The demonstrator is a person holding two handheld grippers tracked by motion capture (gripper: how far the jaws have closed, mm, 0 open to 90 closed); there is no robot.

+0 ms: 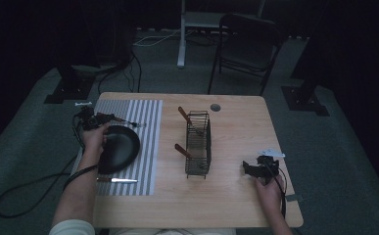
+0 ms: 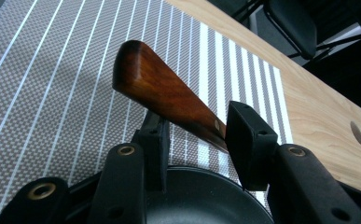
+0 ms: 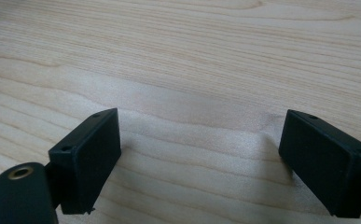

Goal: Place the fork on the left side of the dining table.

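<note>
My left gripper (image 2: pixel 197 135) is shut on the brown wooden handle (image 2: pixel 164 95) of a utensil, held above the striped placemat (image 2: pixel 52 93); the handle's rounded end points away from me and its metal part is hidden. In the high view this gripper (image 1: pixel 107 118) is at the far left of the table, just behind a black plate (image 1: pixel 123 147) whose rim (image 2: pixel 201 200) lies under the jaws. My right gripper (image 3: pixel 199 154) is open over bare wood, with nothing between its jaws. It hovers at the table's front right (image 1: pixel 250 169).
A black wire caddy (image 1: pixel 198 144) stands mid-table with two wooden-handled utensils (image 1: pixel 183 113) (image 1: pixel 181 150) sticking out. A knife (image 1: pixel 117 180) lies on the placemat (image 1: pixel 148 147) near the front edge. A round cable hole (image 1: pixel 215 107) is at the back. A folding chair (image 1: pixel 248 46) stands beyond the table.
</note>
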